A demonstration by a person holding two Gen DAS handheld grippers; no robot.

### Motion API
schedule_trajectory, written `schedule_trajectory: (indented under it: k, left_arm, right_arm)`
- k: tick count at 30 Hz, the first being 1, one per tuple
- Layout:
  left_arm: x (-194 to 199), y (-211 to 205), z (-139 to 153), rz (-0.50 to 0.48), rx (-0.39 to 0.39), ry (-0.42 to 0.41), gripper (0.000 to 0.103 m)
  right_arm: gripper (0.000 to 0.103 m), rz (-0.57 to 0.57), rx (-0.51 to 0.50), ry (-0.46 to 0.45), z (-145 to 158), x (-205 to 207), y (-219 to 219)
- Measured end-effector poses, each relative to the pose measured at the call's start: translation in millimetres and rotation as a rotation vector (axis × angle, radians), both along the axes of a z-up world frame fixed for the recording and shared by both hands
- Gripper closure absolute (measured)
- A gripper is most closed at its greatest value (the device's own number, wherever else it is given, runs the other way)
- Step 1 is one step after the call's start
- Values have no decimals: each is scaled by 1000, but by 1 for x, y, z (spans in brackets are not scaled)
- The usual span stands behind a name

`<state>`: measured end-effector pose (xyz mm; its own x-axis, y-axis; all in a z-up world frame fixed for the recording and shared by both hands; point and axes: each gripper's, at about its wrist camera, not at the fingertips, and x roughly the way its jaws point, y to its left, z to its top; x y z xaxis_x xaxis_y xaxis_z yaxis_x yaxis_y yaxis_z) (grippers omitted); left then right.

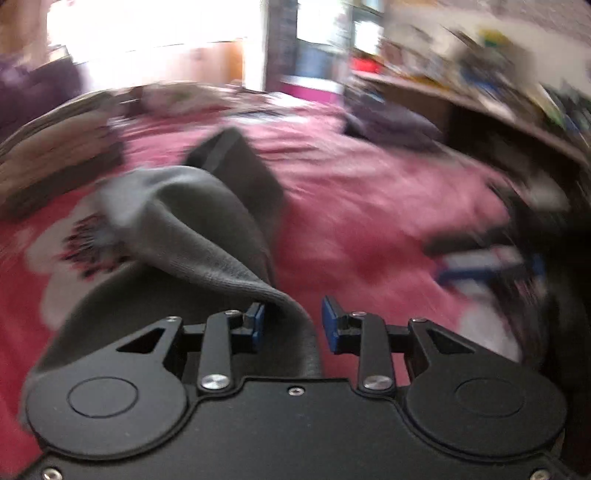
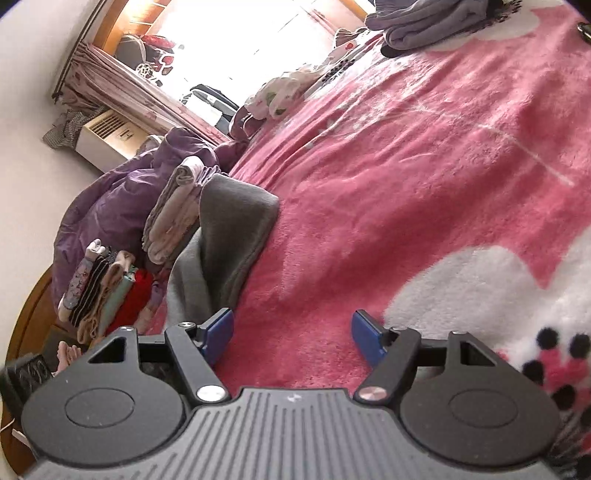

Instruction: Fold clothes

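A soft grey knitted garment [image 1: 207, 236] lies rumpled on the pink fleece bed cover with white flower shapes [image 1: 369, 221], and one fold of it rises between the blue pads of the left tool [image 1: 292, 323]. The cloth drapes against the left pad, while a gap shows between the fold and the right pad, so the left tool stands partly spread around the fabric and is not pinching it; motion blur makes the contact hard to read. The right tool [image 2: 291, 336] is spread wide with nothing between its pads, only the bed cover beneath it. In the right wrist view the grey garment [image 2: 229, 236] sits to the left, beside a stack of folded pale and striped clothes [image 2: 170, 221] and a purple quilt [image 2: 110, 206]; another grey folded pile [image 2: 424, 22] lies at the far end of the bed. The knit looks light, limp and a little stretchy, so it should sag and slide unless taken at a firm edge. The ribbed hem or a corner looks the best place to take hold, with both tools well apart along the same edge, so the fold falls flat and not bunched.
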<state>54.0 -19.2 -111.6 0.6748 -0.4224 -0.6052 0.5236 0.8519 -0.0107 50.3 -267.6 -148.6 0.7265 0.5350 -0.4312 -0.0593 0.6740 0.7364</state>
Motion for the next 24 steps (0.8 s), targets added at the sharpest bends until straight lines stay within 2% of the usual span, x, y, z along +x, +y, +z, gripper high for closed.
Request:
schedule_trajectory:
  k: [2,5,8,11,14,18,19,21,24]
  left_arm:
    - [-7,-10,-8,-90,61,7,74]
    - [-18,-17,-15,-174,106,16,74]
    - [-28,-17,-15,-223,106,32,70]
    - [-35,-6,-9,-231,58,54,57]
    - [-42,13,0,-195,38,54,57]
    - [-49,47,10,-87,24,55,57]
    - [-50,55,11,-56,23,56,56]
    - [-52,70,14,16,14,48,44]
    - [-52,89,17,101,-24,42,44]
  right_arm:
    - [35,11,-6,-11,4,0,1]
    - [35,43,-37,-35,12,2,8]
    - [35,102,-110,-92,33,4,24]
    - [35,190,-244,-175,62,8,56]
    - [35,283,-415,-253,87,15,96]
    - [35,373,-585,-315,109,30,152]
    - [35,388,-625,-328,111,34,165]
    - [35,426,-727,-354,111,39,194]
    - [34,502,-836,-387,103,43,229]
